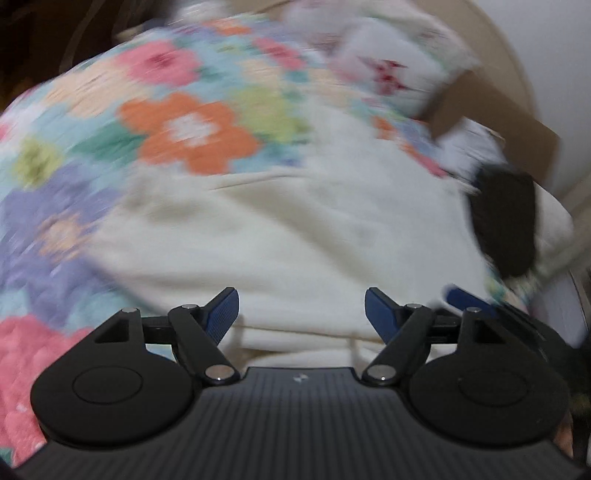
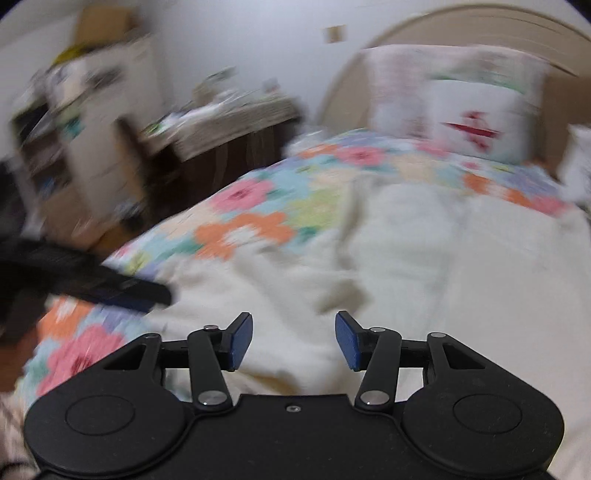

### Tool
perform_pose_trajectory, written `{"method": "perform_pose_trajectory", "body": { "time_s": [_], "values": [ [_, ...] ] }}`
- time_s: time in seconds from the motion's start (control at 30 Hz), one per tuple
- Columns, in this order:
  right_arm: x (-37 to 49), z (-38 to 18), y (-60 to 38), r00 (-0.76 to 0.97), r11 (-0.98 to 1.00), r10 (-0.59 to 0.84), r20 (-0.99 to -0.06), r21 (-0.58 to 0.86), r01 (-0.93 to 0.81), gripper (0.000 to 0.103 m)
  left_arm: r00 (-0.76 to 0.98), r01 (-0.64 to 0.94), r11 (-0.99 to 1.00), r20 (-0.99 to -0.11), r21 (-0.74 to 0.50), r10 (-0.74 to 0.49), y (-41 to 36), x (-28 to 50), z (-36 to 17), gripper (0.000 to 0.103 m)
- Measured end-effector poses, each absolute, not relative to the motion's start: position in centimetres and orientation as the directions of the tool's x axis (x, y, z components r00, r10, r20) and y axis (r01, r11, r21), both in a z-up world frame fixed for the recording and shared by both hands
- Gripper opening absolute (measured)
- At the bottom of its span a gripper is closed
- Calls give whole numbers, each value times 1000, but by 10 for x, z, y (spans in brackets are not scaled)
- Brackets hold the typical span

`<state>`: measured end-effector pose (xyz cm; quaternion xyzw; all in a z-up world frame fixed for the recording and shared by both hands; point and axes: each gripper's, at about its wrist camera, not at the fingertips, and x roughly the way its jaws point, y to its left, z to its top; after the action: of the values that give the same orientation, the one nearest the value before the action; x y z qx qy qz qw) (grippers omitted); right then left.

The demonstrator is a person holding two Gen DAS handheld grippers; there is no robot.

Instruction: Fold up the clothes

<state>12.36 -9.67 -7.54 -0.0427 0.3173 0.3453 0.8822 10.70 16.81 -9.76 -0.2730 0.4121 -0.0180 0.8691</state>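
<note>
A cream garment (image 2: 424, 266) lies plain and unpatterned on a bedspread (image 2: 251, 206) covered in big flowers of orange, pink, lilac and lime on pale blue. The pillow (image 2: 476, 122) is white with a red motif. The headboard (image 2: 480, 26) is beige, the cardboard box (image 1: 495, 118) brown. Both grippers are black with blue pads (image 2: 242, 341).
</note>
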Motion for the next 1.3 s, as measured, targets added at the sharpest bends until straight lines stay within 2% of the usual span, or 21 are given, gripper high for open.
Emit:
{"method": "perform_pose_trajectory", "body": {
  "time_s": [0.13,0.23,0.3,0.33,0.37,0.4,0.63,0.73,0.77,0.9,1.03,1.13,1.3],
  "values": [
    [121,-88,-73,519,726,570,-637,95,-681,62,603,-323,795,-759,-514,-246,199,116,-133,75],
    [126,-99,-71,507,744,545,-668,105,-660,62,590,-390,727,-760,-565,-274,209,128,-162,77],
    [131,-101,-77,495,749,558,-666,147,-646,64,620,-407,675,-729,-615,-290,212,136,-176,75],
    [132,-102,-80,494,753,561,-664,161,-639,64,636,-410,653,-713,-638,-297,213,140,-182,66],
    [134,-102,-82,501,760,556,-663,160,-630,65,650,-374,659,-692,-652,-315,212,146,-181,49],
    [135,-102,-84,508,767,550,-663,159,-622,65,662,-340,666,-672,-664,-332,210,151,-180,11],
    [126,-100,-94,550,807,537,-640,199,-556,65,782,-111,790,-544,-603,-305,168,146,-101,12],
    [118,-92,-102,569,811,539,-620,201,-549,74,806,-11,869,-518,-494,-285,131,135,-65,12],
    [115,-89,-106,578,813,539,-612,200,-547,76,801,-2,903,-541,-430,-256,117,134,-58,13],
    [108,-78,-126,602,823,542,-587,227,-521,76,815,-33,969,-568,-244,-115,89,125,-46,14],
    [106,-72,-142,629,845,513,-584,214,-490,76,822,-55,958,-557,-282,-116,96,127,-41,17],
    [115,-78,-148,588,853,503,-633,253,-457,82,824,-44,976,-560,-213,-85,82,135,-41,17],
    [115,-76,-164,614,884,440,-655,198,-423,82,859,142,944,-437,-298,-267,37,134,-25,17]
  ]
}}
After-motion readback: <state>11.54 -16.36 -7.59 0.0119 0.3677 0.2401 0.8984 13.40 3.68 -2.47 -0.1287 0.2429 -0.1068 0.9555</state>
